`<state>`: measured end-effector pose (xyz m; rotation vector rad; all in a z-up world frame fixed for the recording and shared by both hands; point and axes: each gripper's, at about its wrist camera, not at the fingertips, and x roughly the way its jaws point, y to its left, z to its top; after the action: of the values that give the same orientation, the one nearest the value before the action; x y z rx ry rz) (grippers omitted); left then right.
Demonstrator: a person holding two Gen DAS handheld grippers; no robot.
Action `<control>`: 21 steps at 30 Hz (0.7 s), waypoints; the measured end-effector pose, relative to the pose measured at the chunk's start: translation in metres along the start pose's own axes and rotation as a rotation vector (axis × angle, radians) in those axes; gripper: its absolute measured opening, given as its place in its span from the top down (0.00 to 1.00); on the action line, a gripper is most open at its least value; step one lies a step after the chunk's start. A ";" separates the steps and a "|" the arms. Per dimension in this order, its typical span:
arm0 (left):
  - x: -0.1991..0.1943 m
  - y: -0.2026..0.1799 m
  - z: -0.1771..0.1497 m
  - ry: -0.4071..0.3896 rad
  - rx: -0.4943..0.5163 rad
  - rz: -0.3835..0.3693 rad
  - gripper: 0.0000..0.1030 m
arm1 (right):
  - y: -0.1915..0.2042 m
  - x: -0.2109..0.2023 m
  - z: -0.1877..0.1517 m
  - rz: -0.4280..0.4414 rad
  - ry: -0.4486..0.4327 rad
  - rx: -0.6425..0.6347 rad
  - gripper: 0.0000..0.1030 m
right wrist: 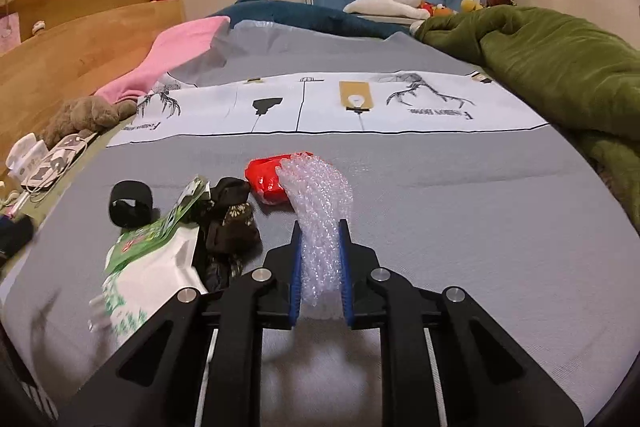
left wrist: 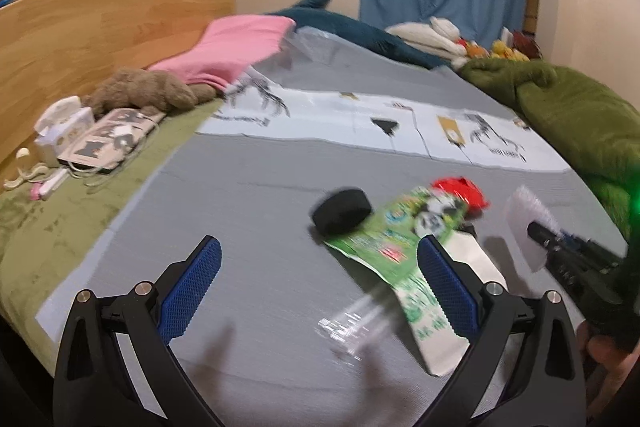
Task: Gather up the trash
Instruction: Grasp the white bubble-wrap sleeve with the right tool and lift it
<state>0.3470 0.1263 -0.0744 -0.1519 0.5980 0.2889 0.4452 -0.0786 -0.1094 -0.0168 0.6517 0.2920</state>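
1. Illumination: warm, even indoor light from overhead; moderate brightness in both views.
2. Shadows: soft, short shadows lie on the bed (right wrist: 440,187) beneath each tool.
3. Blur: the left wrist view shows motion smear, strongest on the green snack bag (left wrist: 396,239) and the clear wrapper (left wrist: 356,323). The right wrist view is sharp.
4. Glare: a green flare marks the right edge of the left wrist view.
5. Distortion: fisheye curvature bends edges; corners vignette black.

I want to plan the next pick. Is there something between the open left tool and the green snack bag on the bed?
Nothing visible blocks it. The left tool is open, and the green bag lies just ahead, partly behind its right finger. A clear wrapper lies between the fingers, nearer than the bag, flat on the gray sheet.
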 end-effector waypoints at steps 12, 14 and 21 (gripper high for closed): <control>0.011 -0.074 -0.041 -0.001 0.110 -0.111 0.07 | -0.050 -0.038 -0.013 -0.043 0.007 0.074 0.84; 0.016 -0.089 -0.045 0.010 0.148 -0.105 0.07 | -0.054 -0.042 -0.015 -0.040 0.007 0.072 0.84; 0.039 -0.106 -0.047 0.065 0.139 -0.054 0.07 | -0.066 -0.049 -0.021 -0.027 0.011 0.084 0.83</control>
<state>0.3855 0.0243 -0.1295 -0.0437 0.6751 0.1902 0.4138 -0.1572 -0.1019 0.0529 0.6736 0.2390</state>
